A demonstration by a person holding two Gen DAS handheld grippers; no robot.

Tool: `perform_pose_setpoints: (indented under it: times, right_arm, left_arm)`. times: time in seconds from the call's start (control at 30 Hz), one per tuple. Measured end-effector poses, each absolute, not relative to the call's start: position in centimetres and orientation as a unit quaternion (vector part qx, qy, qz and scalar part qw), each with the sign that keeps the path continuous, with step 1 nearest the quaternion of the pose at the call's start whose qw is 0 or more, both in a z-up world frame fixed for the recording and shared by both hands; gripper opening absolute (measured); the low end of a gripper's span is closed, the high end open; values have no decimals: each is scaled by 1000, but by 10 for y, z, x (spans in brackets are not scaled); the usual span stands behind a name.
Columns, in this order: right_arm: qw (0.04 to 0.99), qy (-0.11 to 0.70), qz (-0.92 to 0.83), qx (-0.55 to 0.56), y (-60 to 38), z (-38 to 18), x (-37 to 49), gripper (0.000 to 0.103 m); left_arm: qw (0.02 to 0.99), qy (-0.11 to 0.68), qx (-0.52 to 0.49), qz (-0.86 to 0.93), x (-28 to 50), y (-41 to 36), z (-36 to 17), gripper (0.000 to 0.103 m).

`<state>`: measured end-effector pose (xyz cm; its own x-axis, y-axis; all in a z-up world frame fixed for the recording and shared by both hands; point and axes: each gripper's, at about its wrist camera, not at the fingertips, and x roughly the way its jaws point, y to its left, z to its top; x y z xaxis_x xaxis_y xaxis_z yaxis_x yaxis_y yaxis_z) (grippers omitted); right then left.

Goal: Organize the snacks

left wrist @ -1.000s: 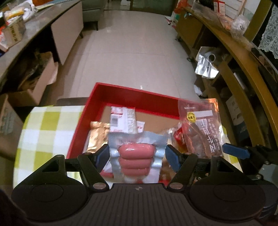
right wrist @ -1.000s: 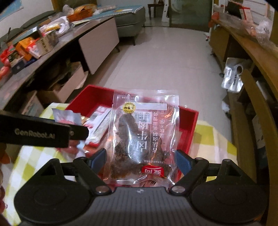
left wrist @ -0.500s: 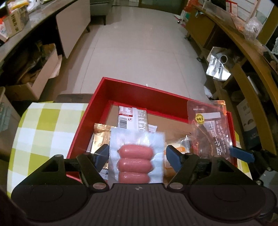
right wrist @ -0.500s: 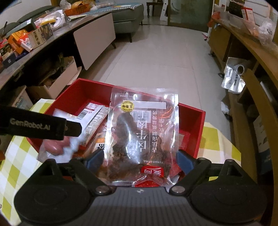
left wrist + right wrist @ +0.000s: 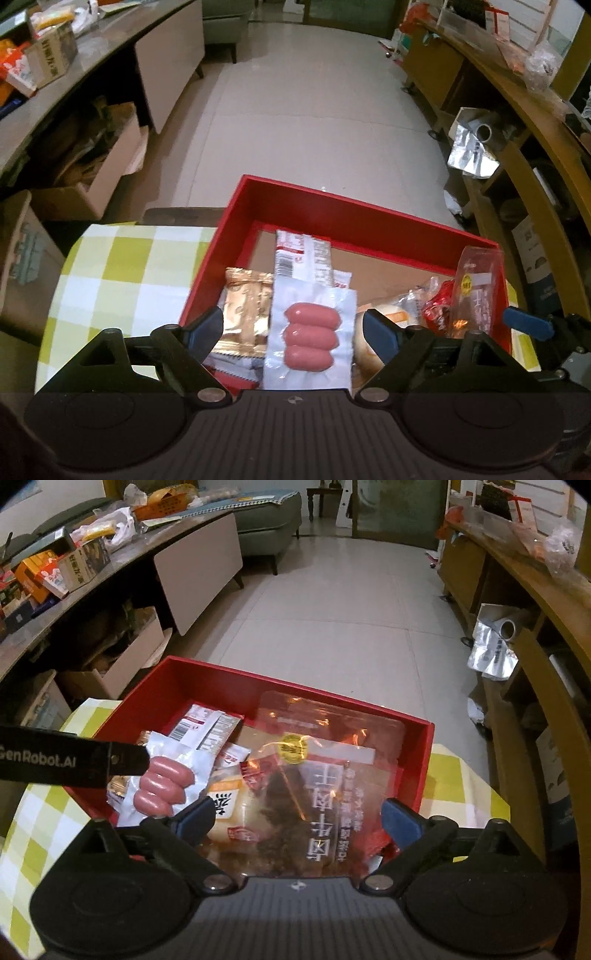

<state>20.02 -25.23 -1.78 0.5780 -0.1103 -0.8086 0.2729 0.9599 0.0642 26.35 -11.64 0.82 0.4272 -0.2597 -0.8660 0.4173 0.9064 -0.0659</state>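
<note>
Both packs have dropped out of the grips since a second ago, and both sets of jaws have spread and are opening right now.

Starting at the left: green-and-white checked tablecloth (image 5: 122,266), then the red rectangular cardboard box (image 5: 332,206) sitting on it with its near-left corner over the cloth. Inside the box at the left there's a gold foil snack packet (image 5: 245,306) and a red-and-white barcoded stick packet (image 5: 295,258) behind it.

The left gripper (image 5: 293,325) is fairly wide, pads clear of the clear vacuum pack of three pink sausages (image 5: 312,336), which lies loose between them on top of the other snacks.

Further right is a pale bun in an orange-printed wrapper (image 5: 384,317) and a crinkled red wrapper (image 5: 437,310).

At the right side of the box, the right gripper (image 5: 297,818) is about as wide as it goes, and the big clear pouch of dark dried meat with white Chinese lettering (image 5: 317,775) lies flat in the box between its blue pads, not pinched. From the left camera that pouch shows edge-on against the box's right wall.
</note>
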Motion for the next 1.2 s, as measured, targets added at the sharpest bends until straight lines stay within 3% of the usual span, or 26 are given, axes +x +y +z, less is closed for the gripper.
perform_pose_setpoints:
  times: [1.2]
  right_arm:
    - [880, 455, -108, 82, -184, 34, 86, 103]
  left_arm:
    - [854, 474, 139, -166, 131, -50, 31, 90]
